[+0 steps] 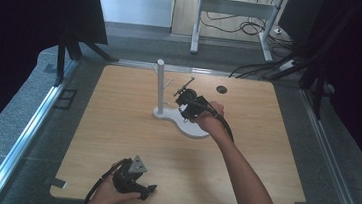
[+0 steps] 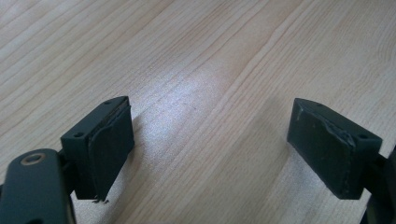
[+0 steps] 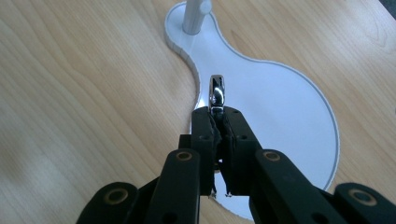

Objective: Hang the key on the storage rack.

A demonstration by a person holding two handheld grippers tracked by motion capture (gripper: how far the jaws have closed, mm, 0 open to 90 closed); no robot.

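A white stand has an upright pole (image 1: 159, 85) with side pegs and a flat white base (image 1: 194, 129) near the table's middle. My right gripper (image 1: 187, 111) hovers over that base, shut on a small shiny metal piece (image 3: 216, 91) that sticks out past the fingertips (image 3: 203, 122). In the right gripper view the base (image 3: 280, 102) lies below and the pole (image 3: 194, 14) stands ahead. My left gripper (image 1: 149, 188) rests near the table's front edge; its pads (image 2: 109, 144) stand wide apart over bare wood with nothing between them.
The wooden table (image 1: 115, 141) has a small black round grommet (image 1: 221, 89) at the back right. Tape marks sit at its front corners. Black curtains, a metal frame and floor cables lie beyond the table.
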